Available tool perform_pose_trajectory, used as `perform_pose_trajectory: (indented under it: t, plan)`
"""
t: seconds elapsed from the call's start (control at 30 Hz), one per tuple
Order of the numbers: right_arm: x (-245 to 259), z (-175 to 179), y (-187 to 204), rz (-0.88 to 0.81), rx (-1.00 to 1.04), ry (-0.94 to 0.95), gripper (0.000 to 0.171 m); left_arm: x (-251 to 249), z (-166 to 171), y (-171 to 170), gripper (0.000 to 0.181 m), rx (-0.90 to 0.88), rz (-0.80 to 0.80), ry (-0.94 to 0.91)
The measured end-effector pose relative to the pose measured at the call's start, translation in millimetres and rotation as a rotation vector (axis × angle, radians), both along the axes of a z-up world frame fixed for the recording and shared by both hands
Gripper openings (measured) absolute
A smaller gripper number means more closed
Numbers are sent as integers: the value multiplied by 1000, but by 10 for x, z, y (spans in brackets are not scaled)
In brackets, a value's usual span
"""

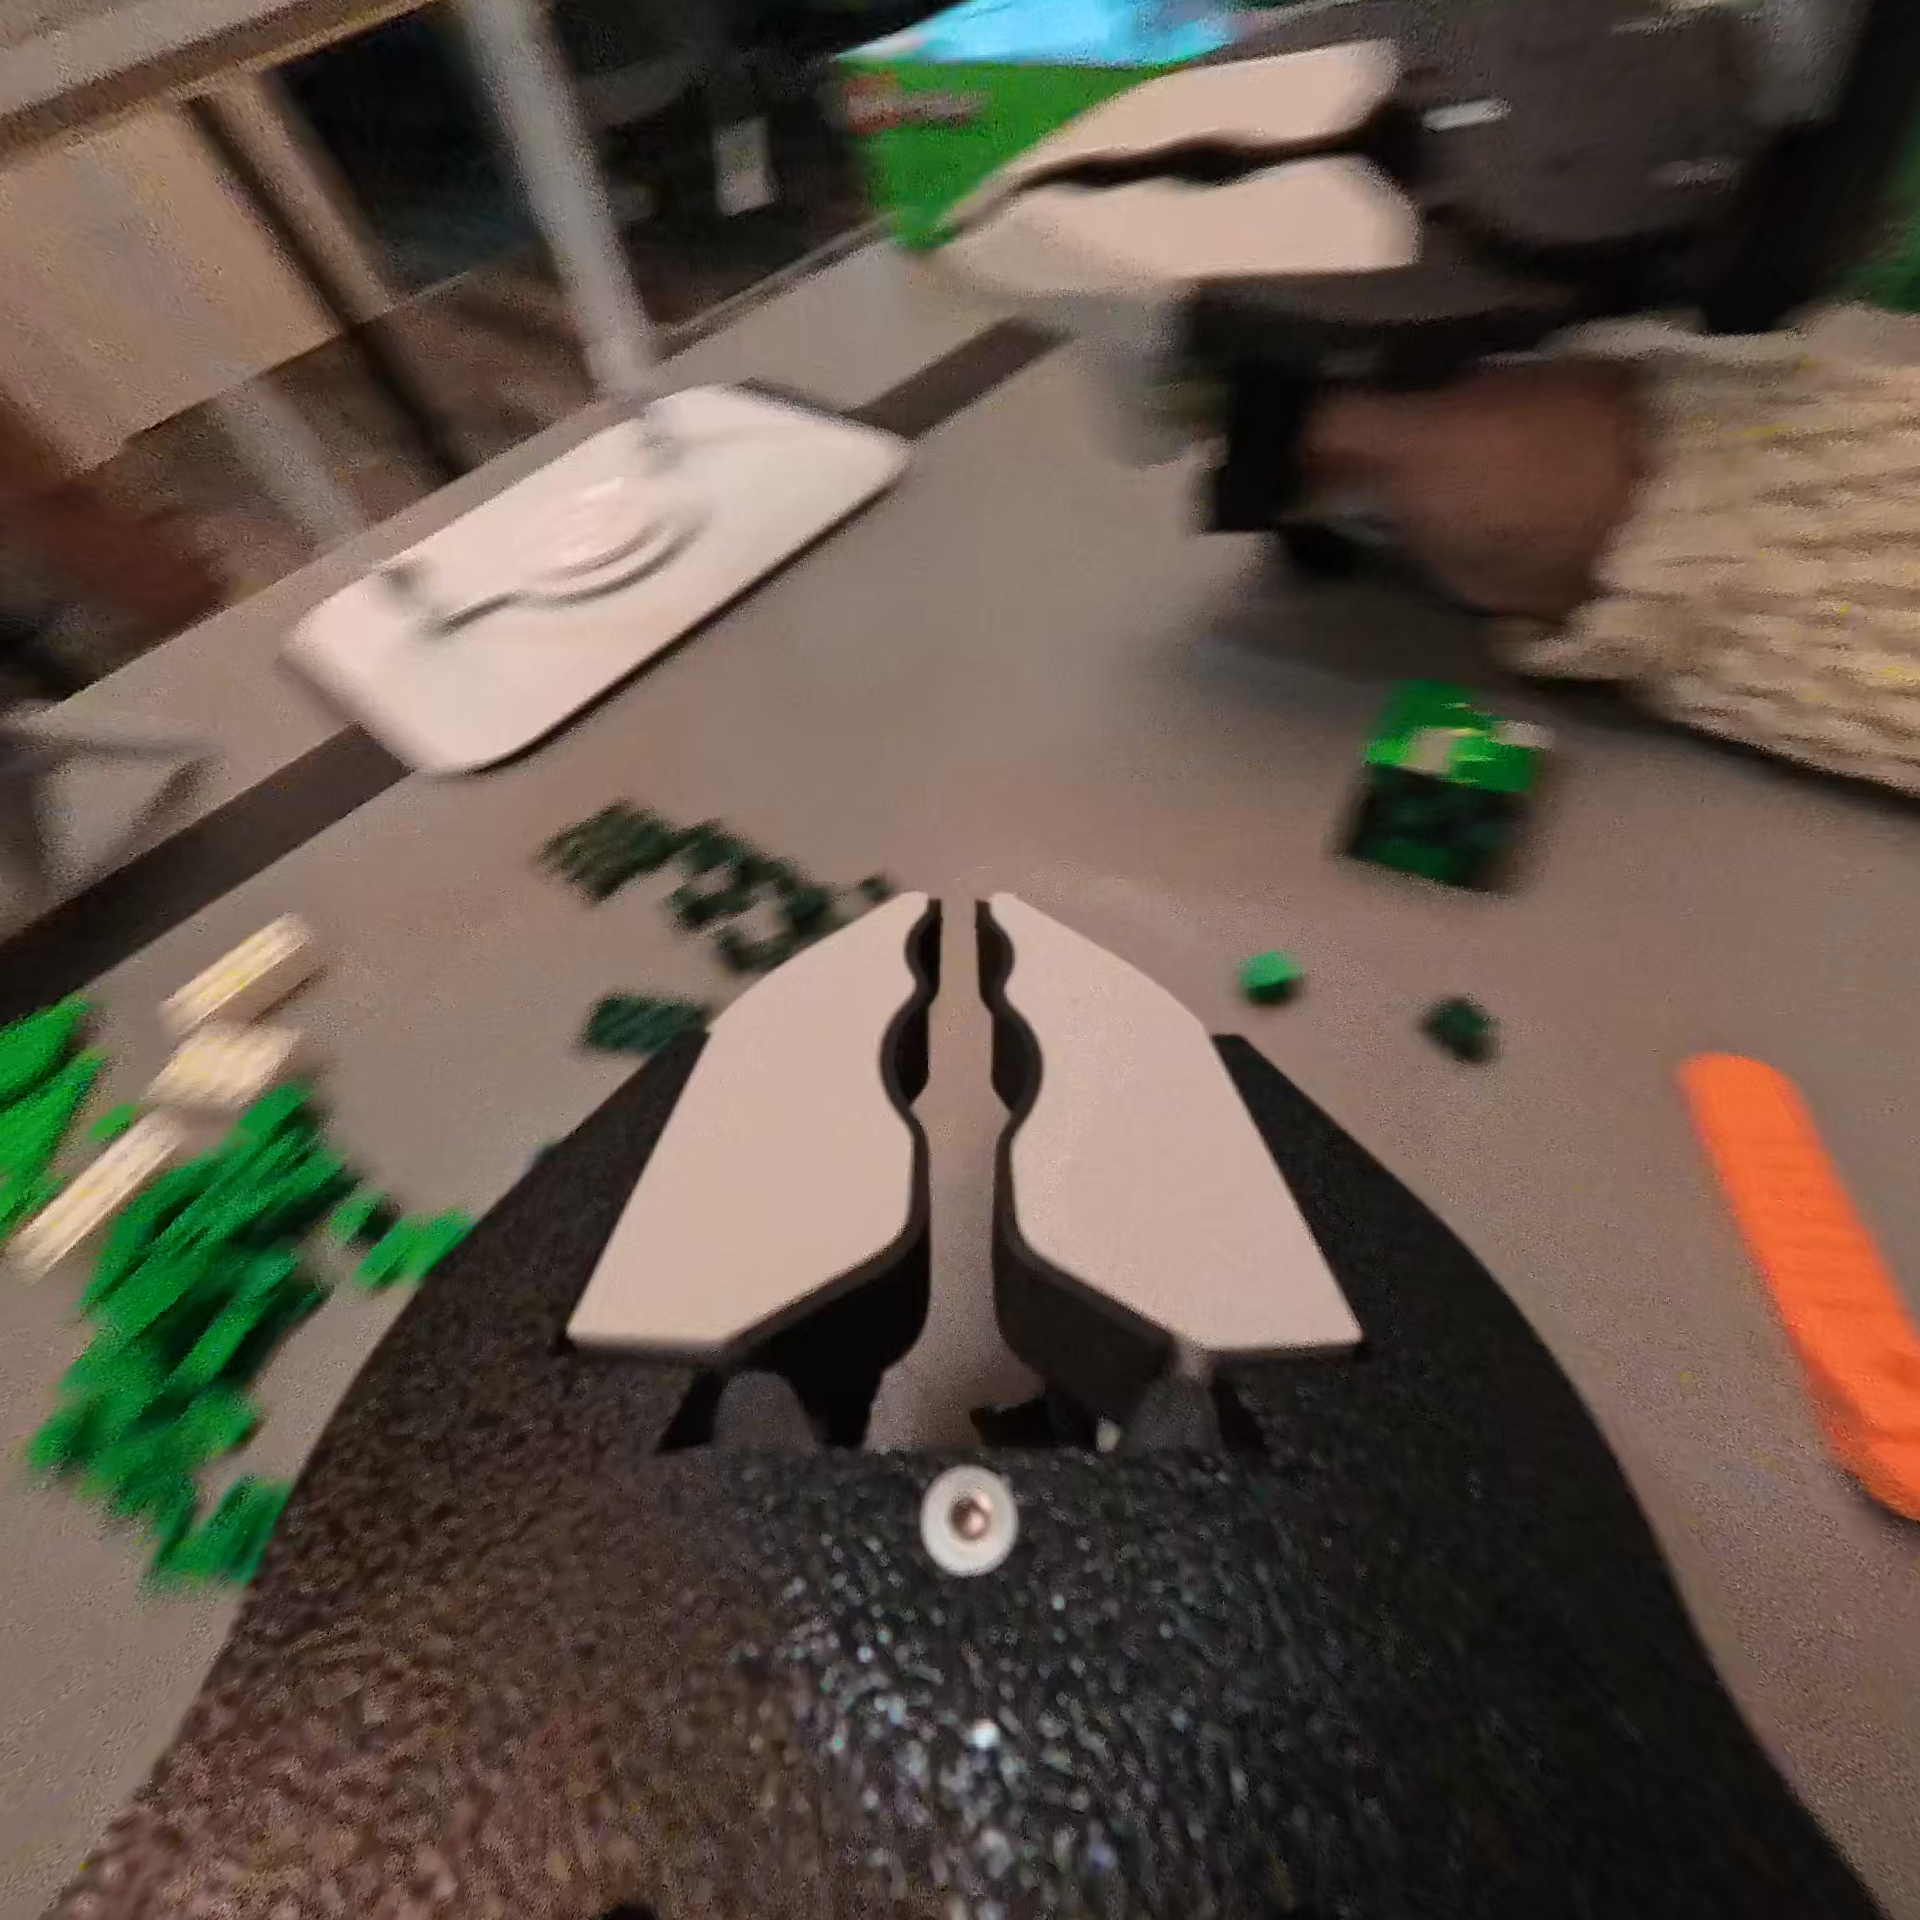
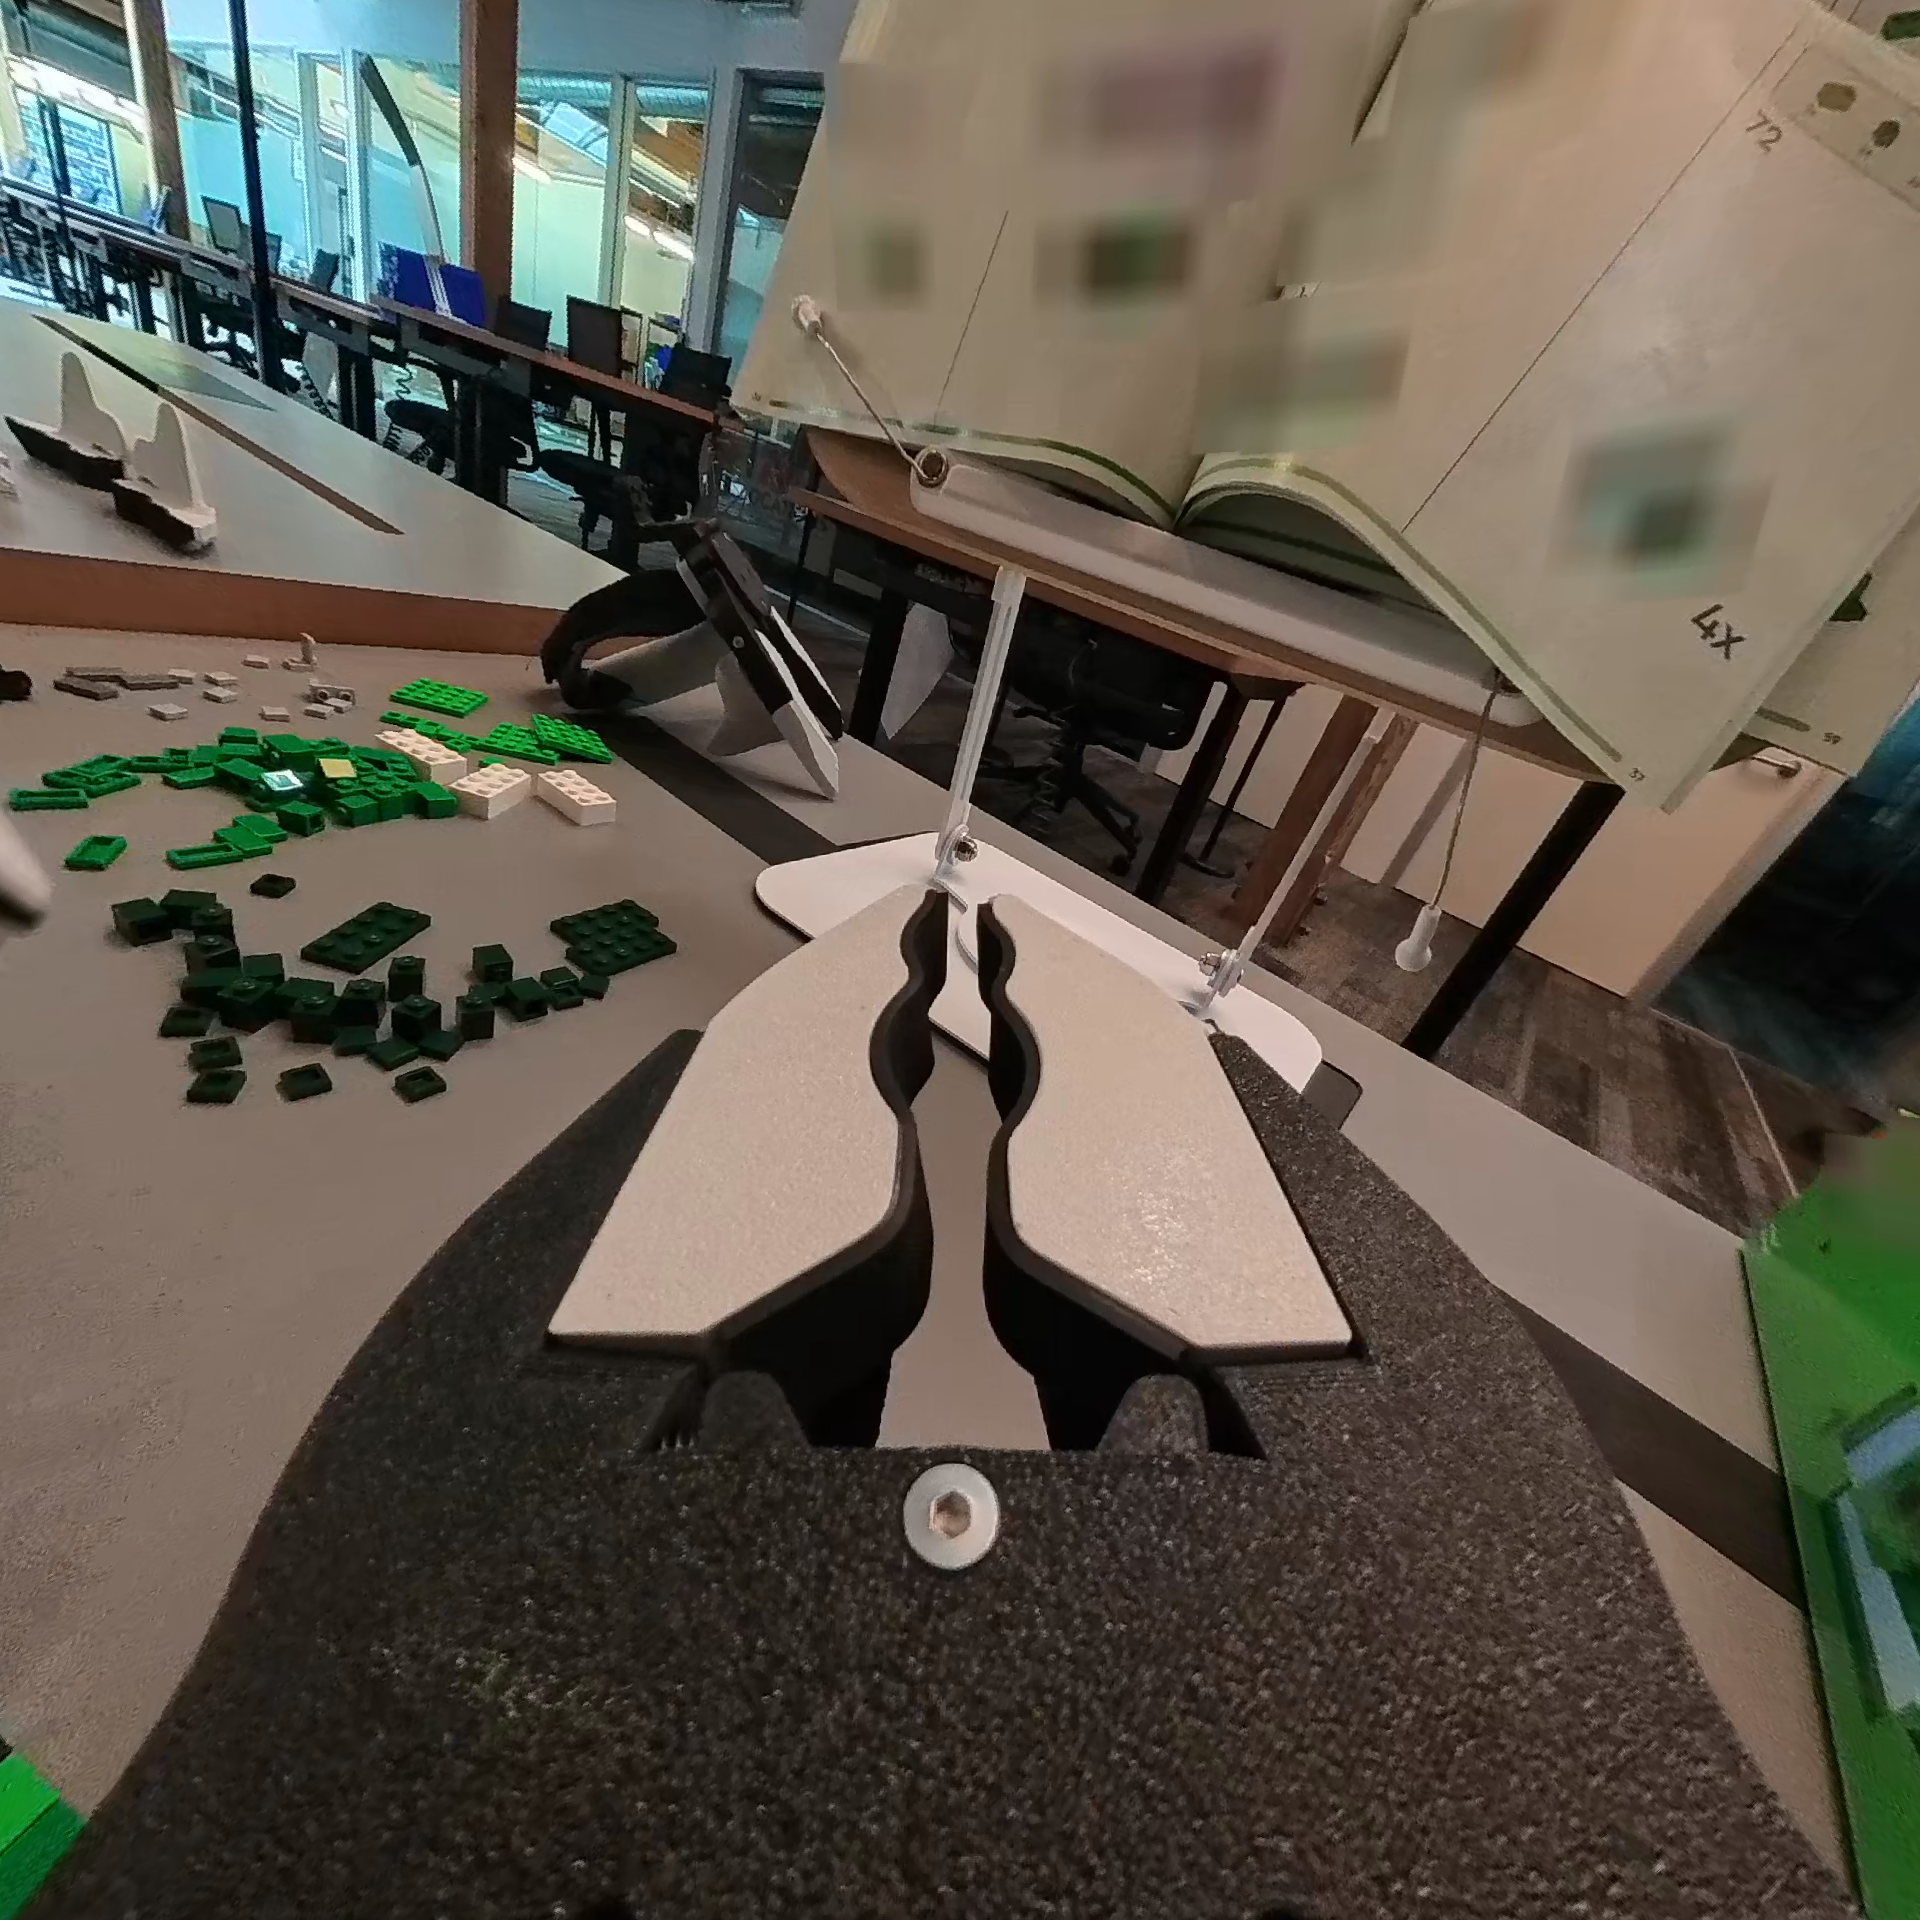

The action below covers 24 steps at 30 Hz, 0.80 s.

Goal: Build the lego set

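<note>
Left wrist view, blurred: my left gripper (image 1: 958, 914) hangs over the grey worktop (image 1: 1039, 727), its jaws nearly together and empty; a small green built lego block (image 1: 1439, 800) sits ahead to the right. Right wrist view: my right gripper (image 2: 961, 914) is likewise nearly closed and empty, with loose green lego pieces (image 2: 312, 883) scattered to the left.

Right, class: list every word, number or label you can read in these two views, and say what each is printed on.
I will not copy writing out; this is what bears it.
Instruction booklet on its stand: printed page and step marks, legible at the page edges; other patches are masked.
Green box: a logo, too blurred to read.
Green bricks: no writing visible.
</note>
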State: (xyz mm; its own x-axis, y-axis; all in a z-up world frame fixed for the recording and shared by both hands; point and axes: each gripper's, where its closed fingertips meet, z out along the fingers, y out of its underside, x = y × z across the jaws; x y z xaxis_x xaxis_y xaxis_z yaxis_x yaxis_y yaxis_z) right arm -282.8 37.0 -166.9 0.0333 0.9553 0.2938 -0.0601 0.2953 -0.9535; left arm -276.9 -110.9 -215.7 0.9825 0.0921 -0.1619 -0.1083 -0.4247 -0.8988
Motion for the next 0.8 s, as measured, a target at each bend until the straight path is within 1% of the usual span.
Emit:
perform_pose_trajectory:
  t: [0.07,0.17,0.23,0.33,0.53,0.67,0.8]
  plan:
    - [-3,-1,-2,1,1,-1,5,-330,-50,-164,5,-21,147,-39]
    - [-10,-8,-6,1,4,-6,5,-548,-242,-291,10,-86,228,-122]
    - [-10,-8,-10,1,7,-6,5,-551,-288,-274,12,-102,214,-160]
    - [-5,-3,-5,0,1,-2,5,-558,-274,-264,10,-94,215,-151]
    - [-8,-4,-5,0,2,-3,5,-565,-497,-256,15,-253,232,-146]
    - [-7,-2,-3,-1,-1,-2,5,-602,-467,-248,14,-229,239,-163]
    - [-9,-4,-7,-1,2,-3,5,-604,-484,-218,15,-242,220,-163]
